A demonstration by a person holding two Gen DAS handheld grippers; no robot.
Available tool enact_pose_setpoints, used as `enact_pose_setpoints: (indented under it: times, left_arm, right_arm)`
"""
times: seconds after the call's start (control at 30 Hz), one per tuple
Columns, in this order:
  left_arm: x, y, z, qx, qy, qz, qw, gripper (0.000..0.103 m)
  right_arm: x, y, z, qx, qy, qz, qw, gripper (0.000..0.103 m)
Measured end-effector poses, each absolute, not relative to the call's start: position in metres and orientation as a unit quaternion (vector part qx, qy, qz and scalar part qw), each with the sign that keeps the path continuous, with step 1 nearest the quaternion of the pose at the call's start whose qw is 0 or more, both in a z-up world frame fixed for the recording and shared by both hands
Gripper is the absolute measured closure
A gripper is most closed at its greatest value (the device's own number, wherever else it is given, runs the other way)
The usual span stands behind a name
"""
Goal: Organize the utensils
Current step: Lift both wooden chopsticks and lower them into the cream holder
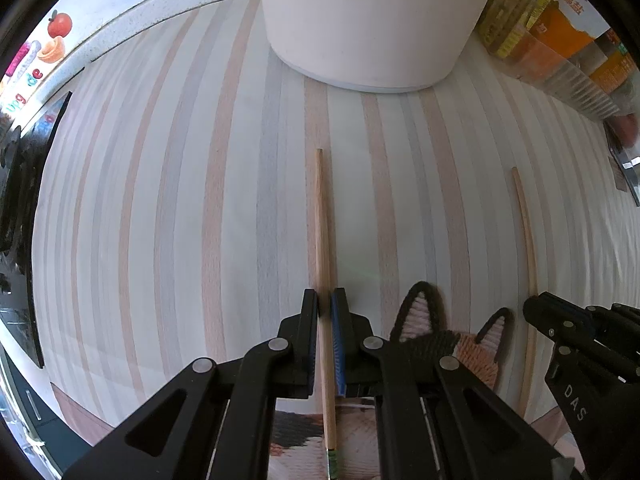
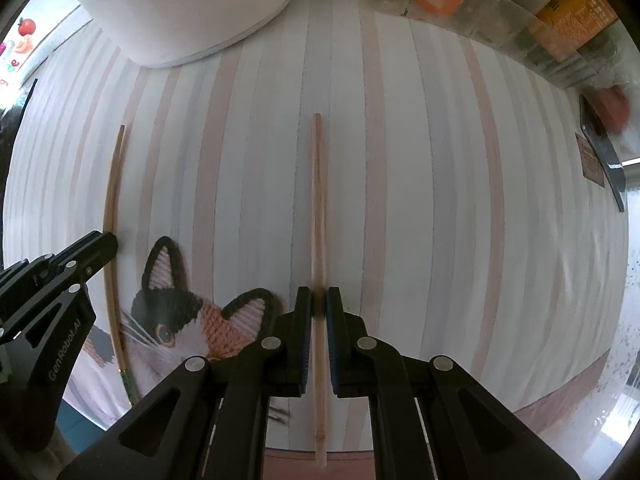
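Two wooden chopsticks lie parallel over a striped tablecloth. My left gripper point(image 1: 324, 300) is shut on the left chopstick point(image 1: 321, 216), which runs forward from between the fingers. My right gripper point(image 2: 318, 300) is shut on the right chopstick point(image 2: 317, 200). In the left wrist view the right chopstick point(image 1: 527, 236) and right gripper point(image 1: 536, 306) show at the right. In the right wrist view the left chopstick point(image 2: 110, 208) and left gripper point(image 2: 108, 240) show at the left. A large white round container point(image 1: 372, 20) stands ahead; it also shows in the right wrist view point(image 2: 180, 8).
A cat-face woven mat point(image 2: 180, 316) lies between the grippers, also in the left wrist view point(image 1: 424, 320). Clear packets of yellow and orange goods point(image 1: 552, 36) line the back right. A dark tray edge point(image 2: 604, 152) lies at the far right.
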State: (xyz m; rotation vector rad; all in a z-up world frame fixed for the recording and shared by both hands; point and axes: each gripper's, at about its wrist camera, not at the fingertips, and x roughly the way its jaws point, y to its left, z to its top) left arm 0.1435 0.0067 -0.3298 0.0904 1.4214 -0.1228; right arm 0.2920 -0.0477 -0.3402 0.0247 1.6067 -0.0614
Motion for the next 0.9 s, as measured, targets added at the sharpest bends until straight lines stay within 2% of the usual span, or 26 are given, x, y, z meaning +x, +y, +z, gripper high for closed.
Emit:
enact_pose_setpoints:
  times: [0.43, 0.9]
  left_arm:
    - [0.147, 0.001, -0.33, 0.047, 0.663, -0.067, 0.744, 0.099]
    - [0.131, -0.025, -0.292, 0.074, 0.614, -0.09, 0.78, 0.099]
  right_arm:
    - [0.287, -0.057, -0.335, 0.012, 0.718, -0.032, 0.696, 0.095]
    - [0.258, -0.084, -0.315, 0.05, 0.683, -0.02, 0.728, 0.096]
